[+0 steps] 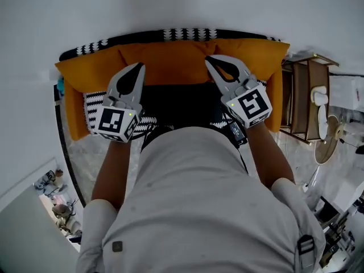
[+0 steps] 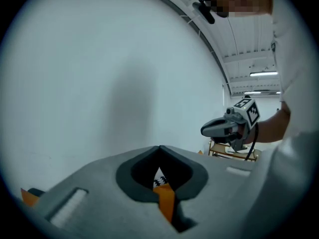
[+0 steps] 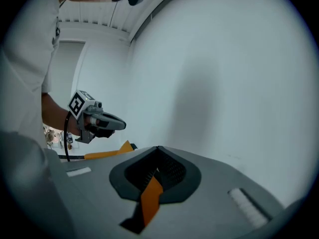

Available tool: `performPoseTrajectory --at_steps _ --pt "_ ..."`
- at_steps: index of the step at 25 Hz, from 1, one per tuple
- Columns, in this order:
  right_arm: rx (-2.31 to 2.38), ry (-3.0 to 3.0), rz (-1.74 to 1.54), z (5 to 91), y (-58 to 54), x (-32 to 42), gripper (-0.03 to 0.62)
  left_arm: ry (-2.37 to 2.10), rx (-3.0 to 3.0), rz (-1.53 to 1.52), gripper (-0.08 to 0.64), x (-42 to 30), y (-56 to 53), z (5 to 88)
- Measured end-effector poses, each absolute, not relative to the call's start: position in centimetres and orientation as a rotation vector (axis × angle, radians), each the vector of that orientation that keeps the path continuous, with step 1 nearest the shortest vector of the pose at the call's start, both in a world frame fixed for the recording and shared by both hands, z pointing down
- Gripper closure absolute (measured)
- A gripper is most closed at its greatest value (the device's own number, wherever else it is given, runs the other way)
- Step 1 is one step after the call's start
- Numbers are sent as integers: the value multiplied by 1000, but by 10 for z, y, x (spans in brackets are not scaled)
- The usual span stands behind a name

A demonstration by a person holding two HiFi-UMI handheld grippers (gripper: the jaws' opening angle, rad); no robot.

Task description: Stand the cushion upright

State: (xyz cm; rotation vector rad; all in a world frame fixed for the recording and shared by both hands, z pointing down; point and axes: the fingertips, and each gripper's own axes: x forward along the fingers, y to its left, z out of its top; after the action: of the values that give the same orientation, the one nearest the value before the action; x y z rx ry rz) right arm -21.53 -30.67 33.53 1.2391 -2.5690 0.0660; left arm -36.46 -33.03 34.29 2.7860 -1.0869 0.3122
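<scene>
Currently, I hold the cushion [image 1: 170, 58] up by two small pinches, close to the far wall [image 1: 170, 4].
Left gripper [image 1: 138, 68] and right gripper [image 1: 209, 60] are each clamped on just a thin fold of orange cover; I reckon the fabric could slip out, or the cushion sag between them and flop.

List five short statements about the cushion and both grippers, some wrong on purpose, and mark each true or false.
1. The cushion is orange. True.
2. The left gripper is open and empty. False: its fingers are shut on the cushion's orange fabric.
3. The right gripper is shut on the cushion. True.
4. A wooden rack stands at the left of the head view. False: it stands at the right.
5. The wall beyond the cushion is white. True.
</scene>
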Motion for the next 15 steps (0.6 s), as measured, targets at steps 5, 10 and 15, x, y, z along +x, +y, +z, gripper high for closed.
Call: performPoseTrajectory --at_steps 5,10,15 --pt "1181 -2648 30 305 -286 -209 583 -1198 2738 300 557 -369 -300 328" --pt "1083 -2736 34 292 -269 -214 583 -1297 2684 278 557 -381 -276 317" --pt "1132 -2724 -39 271 -249 -241 581 -1311 2774 260 557 -399 -241 294"
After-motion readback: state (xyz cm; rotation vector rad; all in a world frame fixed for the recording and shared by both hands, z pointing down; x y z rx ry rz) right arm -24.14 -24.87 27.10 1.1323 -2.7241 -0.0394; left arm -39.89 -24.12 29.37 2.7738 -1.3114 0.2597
